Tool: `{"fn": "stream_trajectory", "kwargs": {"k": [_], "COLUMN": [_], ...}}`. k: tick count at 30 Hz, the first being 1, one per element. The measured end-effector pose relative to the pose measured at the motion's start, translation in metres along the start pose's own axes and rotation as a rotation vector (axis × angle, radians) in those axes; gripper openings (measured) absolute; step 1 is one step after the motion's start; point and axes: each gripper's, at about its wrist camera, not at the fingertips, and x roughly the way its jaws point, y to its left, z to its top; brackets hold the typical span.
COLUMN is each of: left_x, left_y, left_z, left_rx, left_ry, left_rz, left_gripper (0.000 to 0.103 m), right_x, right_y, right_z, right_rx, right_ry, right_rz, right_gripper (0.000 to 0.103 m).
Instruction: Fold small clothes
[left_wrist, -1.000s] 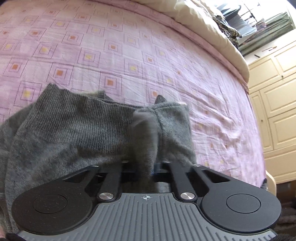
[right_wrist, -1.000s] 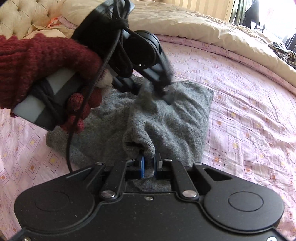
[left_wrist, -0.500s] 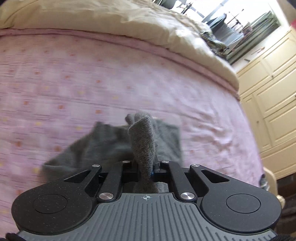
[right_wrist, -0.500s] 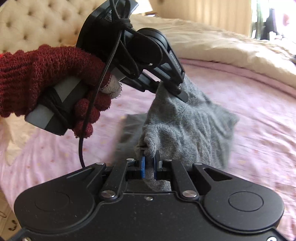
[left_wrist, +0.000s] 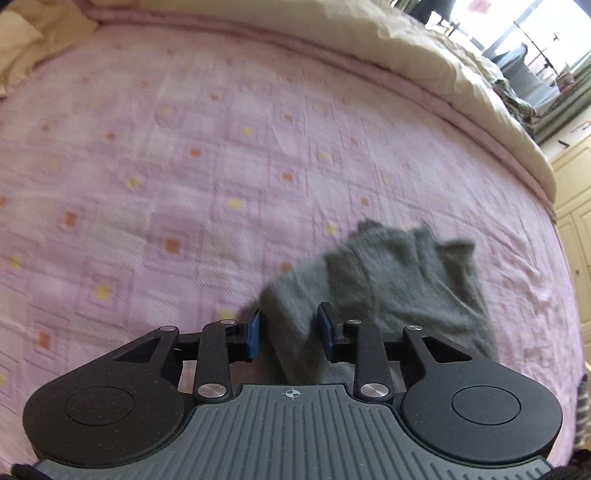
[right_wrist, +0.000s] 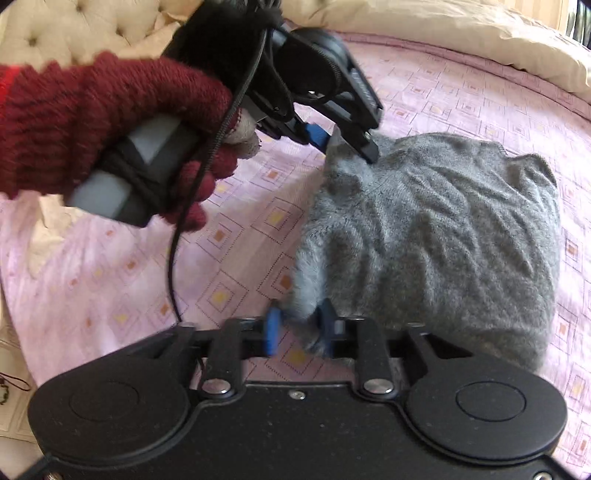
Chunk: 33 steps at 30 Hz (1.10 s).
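A grey knitted garment (right_wrist: 443, 229) lies folded on the pink patterned bedsheet (right_wrist: 129, 288). My right gripper (right_wrist: 300, 326) is open at the garment's near left corner, and a fuzzy edge of cloth lies loose between its blue pads (right_wrist: 273, 330). My left gripper (right_wrist: 341, 142), held by a hand in a red knit glove (right_wrist: 110, 122), is open at the far left corner. In the left wrist view a fold of the garment (left_wrist: 406, 280) runs between the spread pads of the left gripper (left_wrist: 289, 325).
A cream duvet (left_wrist: 406, 55) is bunched along the bed's far edge. A tufted cream headboard (right_wrist: 74, 33) stands at the left. Cream cupboard doors (left_wrist: 576, 192) are beyond the bed's right end. A black cable (right_wrist: 173, 258) hangs from the left gripper.
Both grippers carried the lifted grey edge over to the right and down onto the bed, then opened. The garment now lies folded and the cloth sits loose between the pads.
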Motion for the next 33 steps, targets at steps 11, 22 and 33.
{"fn": "stream_trajectory", "kwargs": {"k": [11,22,33], "left_x": [-0.061,-0.055,-0.012], "left_y": [-0.011,-0.07,-0.047], "left_z": [-0.017,-0.068,-0.083], "left_rx": [0.03,0.232,0.074], "left_ry": [-0.172,-0.106,0.019], "left_rz": [0.012,-0.082,-0.014], "left_gripper": [0.039,0.048,0.051], "right_x": [-0.042,-0.001,-0.028], "right_y": [-0.043,-0.113,-0.126], "right_z": [-0.002,0.023,0.018], "right_rx": [0.109,0.209,0.293], "right_ry": [-0.118,-0.015,-0.124], "right_rz": [-0.015,-0.14,-0.109], "right_gripper": [0.058,0.05,0.053]}}
